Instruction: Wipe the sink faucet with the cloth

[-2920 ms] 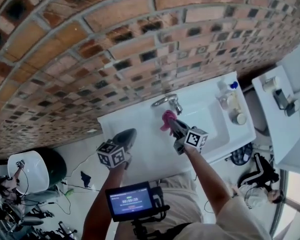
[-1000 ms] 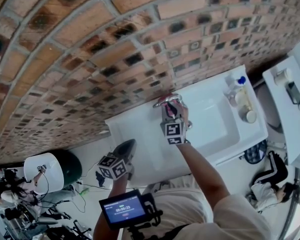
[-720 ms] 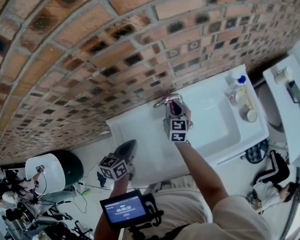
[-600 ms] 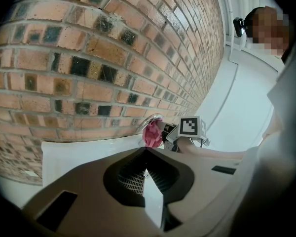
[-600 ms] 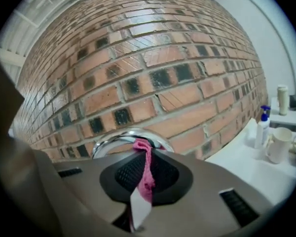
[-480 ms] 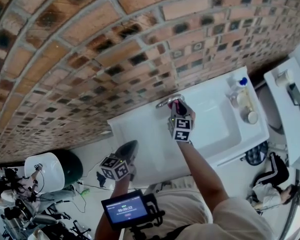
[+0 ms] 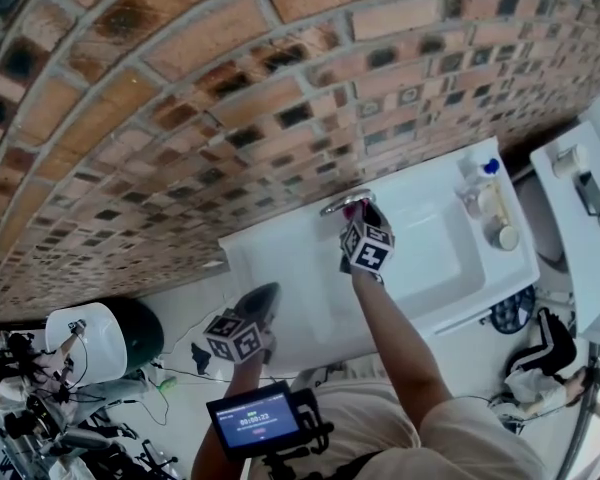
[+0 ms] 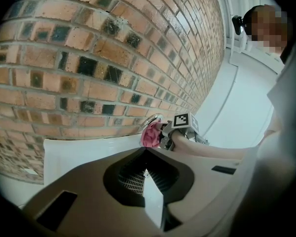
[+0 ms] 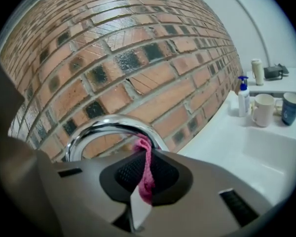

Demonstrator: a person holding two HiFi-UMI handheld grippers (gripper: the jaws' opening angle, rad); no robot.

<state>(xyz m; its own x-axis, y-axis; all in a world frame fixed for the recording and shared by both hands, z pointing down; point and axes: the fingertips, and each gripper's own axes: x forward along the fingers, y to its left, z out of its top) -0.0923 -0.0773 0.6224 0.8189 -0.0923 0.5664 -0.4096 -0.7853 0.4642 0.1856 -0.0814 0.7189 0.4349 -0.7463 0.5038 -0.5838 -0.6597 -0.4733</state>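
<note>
Right tool point(image 9: 140, 184) is clamped tight on the pink cloth point(image 9: 147, 172): jaws pinched together w/ just a strip of fabric between them. The cloth's top end reaches up to the chrome faucet point(image 9: 111, 125) and meets the arch of the curved spout. Brick wall point(image 9: 128, 48) is right behind. From overhead, that tool sits at the back rim of the white sink point(image 7: 435, 258), arm stretched out across the basin.

Left tool point(image 8: 145, 174) is doing nothing. Its jaws are together w/ nothing in them, and it's held back by the front edge of the counter, well apart from the faucet.

Progress, imo: the wipe's under way, not finished. The cloth has contact w/ the spout's arch only. Can't tell which bits are already done, since the chrome looks shiny all over. Prob. left: spout tip, base, and any handle, which I can't make out. Soap pump bottle point(image 9: 243, 97), white mug point(image 9: 260, 110) and blue mug point(image 9: 289, 107) stand at the far end of the counter, out of the way.
</note>
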